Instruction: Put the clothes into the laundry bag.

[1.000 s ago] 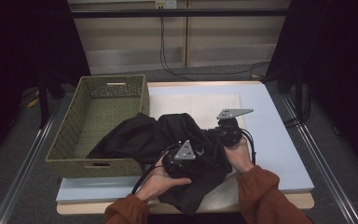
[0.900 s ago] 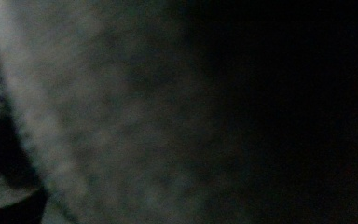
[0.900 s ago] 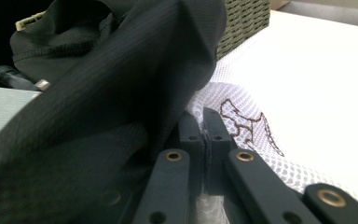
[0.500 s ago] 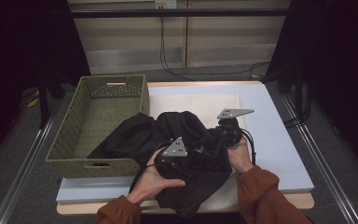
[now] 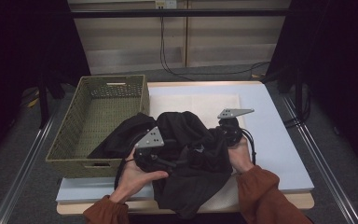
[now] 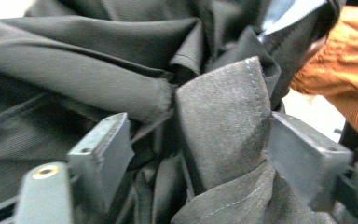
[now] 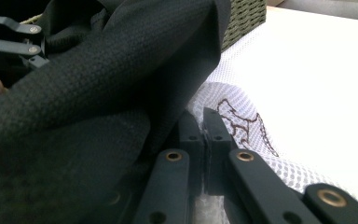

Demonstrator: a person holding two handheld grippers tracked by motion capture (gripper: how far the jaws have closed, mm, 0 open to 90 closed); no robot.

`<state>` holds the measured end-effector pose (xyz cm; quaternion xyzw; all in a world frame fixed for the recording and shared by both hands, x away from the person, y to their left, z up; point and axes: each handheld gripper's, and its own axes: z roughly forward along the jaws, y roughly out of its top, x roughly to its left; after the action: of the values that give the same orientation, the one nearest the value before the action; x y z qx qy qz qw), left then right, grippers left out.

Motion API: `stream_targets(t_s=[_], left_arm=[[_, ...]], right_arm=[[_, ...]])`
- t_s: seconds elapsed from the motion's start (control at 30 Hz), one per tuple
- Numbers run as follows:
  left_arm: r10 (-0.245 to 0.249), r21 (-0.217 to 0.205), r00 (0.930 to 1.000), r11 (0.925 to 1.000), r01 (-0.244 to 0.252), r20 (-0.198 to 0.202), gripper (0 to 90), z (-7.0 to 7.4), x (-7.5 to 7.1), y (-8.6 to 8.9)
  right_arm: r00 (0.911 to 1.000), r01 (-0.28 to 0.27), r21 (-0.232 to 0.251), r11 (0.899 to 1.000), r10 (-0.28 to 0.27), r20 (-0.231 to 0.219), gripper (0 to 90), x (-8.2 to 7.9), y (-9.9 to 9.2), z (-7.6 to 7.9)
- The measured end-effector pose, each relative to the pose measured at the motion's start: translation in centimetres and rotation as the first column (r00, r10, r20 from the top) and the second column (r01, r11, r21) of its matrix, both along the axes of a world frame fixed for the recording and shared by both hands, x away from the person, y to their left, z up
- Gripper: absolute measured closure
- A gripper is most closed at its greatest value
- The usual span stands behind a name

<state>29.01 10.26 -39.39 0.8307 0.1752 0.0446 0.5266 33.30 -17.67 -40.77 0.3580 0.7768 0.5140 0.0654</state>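
Fabric is what I'm handling: a black garment [image 5: 186,154], soft, limp and light, heaped on the table [image 5: 279,140] with one edge draped against the wicker basket [image 5: 98,123]. It will sag and slide, so a doubled fold or hem is the place to grip. My left gripper [image 6: 200,154] is held level over the pile's near-left side; its jaws have just been opening, and a thick fold stands between them, not pinched. My right gripper [image 7: 203,135] lies low at the right edge, jaws clamped together on white mesh [image 7: 256,140] beside the cloth.
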Motion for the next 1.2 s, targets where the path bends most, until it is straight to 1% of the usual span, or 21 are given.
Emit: stream_targets(t_s=[0.07, 0.13, 0.2, 0.3, 0.37, 0.43, 0.47, 0.57, 0.63, 0.7, 0.8, 0.87, 0.9, 0.93, 0.97, 1.03, 1.07, 1.1, 1.13, 1.17, 1.2], left_arm=[[0.005, -0.008, 1.0, 1.0, -0.005, 0.002, 25.6, -0.1, 0.1, 0.2], [-0.005, 0.005, 1.0, 1.0, 0.005, 0.0, 30.8, 0.1, 0.1, 0.4], [-0.012, 0.002, 0.9998, 0.9999, 0.012, 0.015, 39.1, 0.6, 0.0, 1.0], [0.016, 0.024, 0.9994, 0.9996, -0.016, 0.031, 40.6, 1.7, 0.2, 1.9], [0.051, 0.027, 0.998, 0.9983, -0.052, 0.037, 40.9, 2.1, 0.5, 2.8], [0.078, -0.007, 0.9966, 0.9969, -0.078, 0.025, 40.9, 2.1, 0.9, 3.7], [0.087, 0.002, 0.9958, 0.9962, -0.087, 0.029, 40.9, 2.2, 1.0, 4.1], [0.088, -0.008, 0.9956, 0.9961, -0.088, 0.03, 45.2, 2.3, 1.1, 4.9], [0.125, 0.006, 0.9909, 0.9921, -0.125, 0.05, 44.0, 2.8, 1.4, 6.1], [0.145, -0.005, 0.9882, 0.9894, -0.145, 0.05, 44.0, 3.2, 1.7, 7.1], [0.18, -0.009, 0.9815, 0.9836, -0.18, 0.065, 41.8, 4.2, 2.0, 8.7], [0.227, 0.0, 0.971, 0.9738, -0.227, 0.076, 38.1, 4.7, 2.4, 9.6], [0.232, 0.005, 0.9693, 0.9723, -0.234, 0.081, 35.2, 4.9, 2.6, 10.1], [0.248, 0.013, 0.965, 0.9681, -0.25, 0.084, 34.9, 5.0, 2.9, 10.5], [0.272, 0.027, 0.9596, 0.9613, -0.274, 0.073, 32.1, 5.1, 3.2, 10.9], [0.286, 0.074, 0.9575, 0.9547, -0.288, 0.037, 27.0, 4.9, 3.9, 11.4], [0.307, 0.107, 0.9502, 0.9443, -0.311, 0.054, 27.0, 4.7, 4.1, 11.4], [0.306, 0.116, 0.9503, 0.9434, -0.311, 0.057, 25.6, 4.5, 4.3, 11.4], [0.301, 0.114, 0.9528, 0.946, -0.303, 0.038, 24.6, 4.3, 4.6, 11.5], [0.312, 0.147, 0.9491, 0.9377, -0.315, 0.043, 23.5, 4.1, 4.9, 11.4], [0.306, 0.166, 0.9513, 0.9369, -0.308, 0.037, 21.3, 3.8, 5.3, 11.3]], right_arm=[[1.0, -0.003, 0.001, 1.0, 0.003, -0.002, 89.3, 0.1, -0.1, -0.1], [1.0, -0.003, 0.0, 1.0, 0.003, -0.003, 89.3, 0.1, -0.1, -0.1], [1.0, -0.003, 0.0, 1.0, 0.003, -0.004, 89.3, 0.0, -0.1, -0.1], [1.0, -0.003, 0.001, 1.0, 0.003, -0.004, 89.4, 0.0, -0.1, -0.1], [1.0, -0.003, 0.0, 1.0, 0.003, -0.004, 89.3, 0.0, -0.1, -0.1], [1.0, -0.006, -0.002, 1.0, 0.006, -0.002, 89.4, 0.0, -0.1, -0.1], [1.0, -0.006, -0.002, 1.0, 0.006, -0.003, 89.3, 0.0, -0.1, -0.1], [1.0, -0.006, 0.001, 1.0, 0.006, -0.006, 89.3, 0.0, -0.1, -0.1], [1.0, -0.008, 0.001, 1.0, 0.008, -0.005, 89.3, 0.0, -0.1, -0.1], [1.0, -0.008, 0.0, 1.0, 0.008, -0.005, 89.3, 0.0, -0.1, -0.1], [1.0, -0.009, -0.001, 1.0, 0.009, -0.003, 89.3, 0.0, -0.1, -0.1], [0.9999, -0.009, 0.0, 1.0, 0.009, -0.004, 89.3, 0.0, -0.1, -0.1], [0.9999, -0.01, -0.001, 1.0, 0.01, -0.004, 89.3, 0.0, -0.1, -0.1], [0.9999, -0.009, -0.001, 1.0, 0.009, -0.004, 89.3, 0.0, -0.1, -0.1], [0.9999, -0.009, -0.001, 1.0, 0.009, -0.004, 89.3, 0.0, -0.1, -0.1], [0.9999, -0.012, -0.003, 1.0, 0.012, -0.004, 89.3, 0.0, -0.1, -0.1], [0.9999, -0.013, -0.004, 1.0, 0.013, -0.002, 89.3, 0.0, -0.1, -0.1], [0.9999, -0.014, -0.005, 1.0, 0.014, -0.002, 89.3, 0.1, -0.1, -0.1], [0.9999, -0.017, -0.009, 1.0, 0.017, -0.001, 89.3, 0.0, -0.1, -0.1], [0.9998, -0.02, -0.013, 1.0, 0.02, 0.001, 89.3, 0.0, -0.1, 0.0], [0.9998, -0.019, -0.013, 1.0, 0.019, -0.001, 89.3, 0.1, -0.1, 0.0]])
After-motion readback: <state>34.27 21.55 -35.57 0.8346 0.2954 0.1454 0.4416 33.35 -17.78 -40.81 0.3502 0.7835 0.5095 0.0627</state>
